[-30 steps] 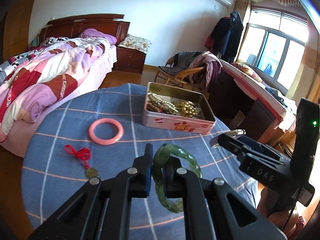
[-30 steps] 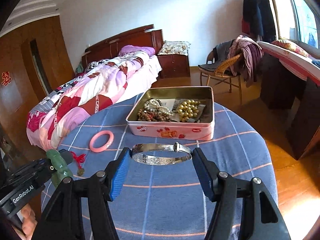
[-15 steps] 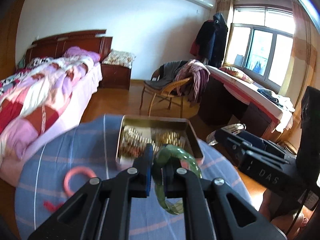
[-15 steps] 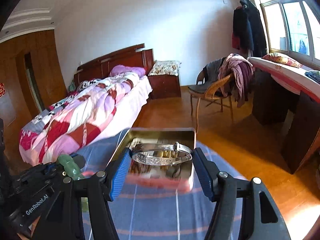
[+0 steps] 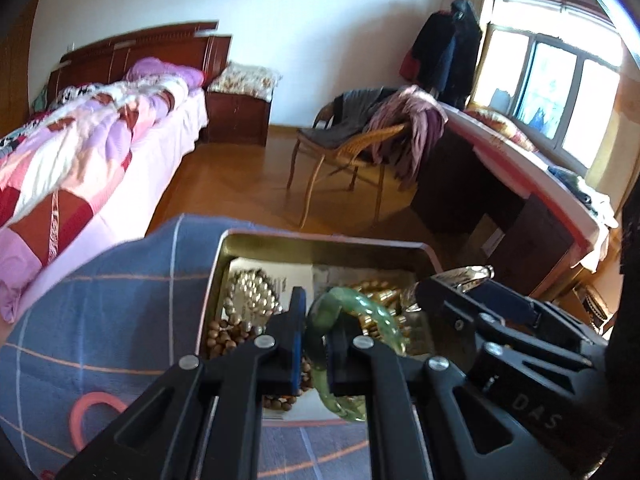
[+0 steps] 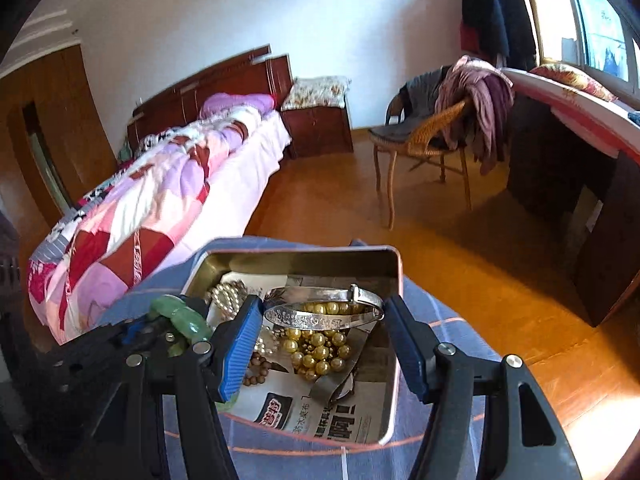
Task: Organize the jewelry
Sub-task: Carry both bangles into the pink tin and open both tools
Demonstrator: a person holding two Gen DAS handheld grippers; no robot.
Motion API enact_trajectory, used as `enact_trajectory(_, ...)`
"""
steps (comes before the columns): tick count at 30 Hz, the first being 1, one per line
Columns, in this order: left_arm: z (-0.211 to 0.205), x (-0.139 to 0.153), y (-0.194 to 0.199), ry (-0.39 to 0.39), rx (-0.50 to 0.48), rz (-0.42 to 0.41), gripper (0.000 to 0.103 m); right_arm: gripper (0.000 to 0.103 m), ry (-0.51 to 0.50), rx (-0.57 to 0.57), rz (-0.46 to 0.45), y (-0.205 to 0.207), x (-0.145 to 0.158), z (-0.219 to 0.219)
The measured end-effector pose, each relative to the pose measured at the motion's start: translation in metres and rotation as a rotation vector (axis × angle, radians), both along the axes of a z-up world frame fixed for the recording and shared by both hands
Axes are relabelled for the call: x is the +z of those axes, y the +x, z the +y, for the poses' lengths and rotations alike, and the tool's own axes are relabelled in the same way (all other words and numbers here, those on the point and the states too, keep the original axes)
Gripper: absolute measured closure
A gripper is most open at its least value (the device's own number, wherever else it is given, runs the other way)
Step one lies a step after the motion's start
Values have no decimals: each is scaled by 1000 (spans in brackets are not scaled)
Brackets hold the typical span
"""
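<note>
Left gripper point(image 5: 316, 344) clamps green jade bangle point(image 5: 360, 316), right gripper point(image 6: 322, 334) spans engraved silver bangle point(image 6: 324, 312) above open metal tin point(image 6: 394, 360); releasing high risks chipping jade.

Glossy green stone-like bangle point(image 5: 352, 344), engraved shiny metal bracelet point(image 6: 322, 312), metal tin point(image 6: 394, 344) lined with newspaper point(image 6: 320, 412)

Beads point(image 6: 316, 344) in tin point(image 6: 296, 254) — tin on table point(image 5: 120, 300)

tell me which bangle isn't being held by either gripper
The pink bangle, lying on the blue cloth left of the tin. The green bangle is in the left gripper, the silver bangle in the right gripper.
</note>
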State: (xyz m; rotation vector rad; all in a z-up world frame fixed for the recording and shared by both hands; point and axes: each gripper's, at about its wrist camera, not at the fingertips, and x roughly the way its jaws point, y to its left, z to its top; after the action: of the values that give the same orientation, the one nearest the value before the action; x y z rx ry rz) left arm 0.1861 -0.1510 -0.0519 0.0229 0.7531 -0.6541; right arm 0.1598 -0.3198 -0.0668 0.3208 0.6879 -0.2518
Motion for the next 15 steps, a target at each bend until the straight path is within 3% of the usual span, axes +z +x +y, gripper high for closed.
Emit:
enact_trajectory(8,-12,-20,15,72,25,48,94,38,48,41,24,19,-20,-9)
enact_trajectory(12,-19,-25,16,110,42,72,89,38,164,93,-24,19,-18,-15)
enact_trajectory(15,-21,-22,13,123,43,72,49,36,192,92,-55,12,-12,-16)
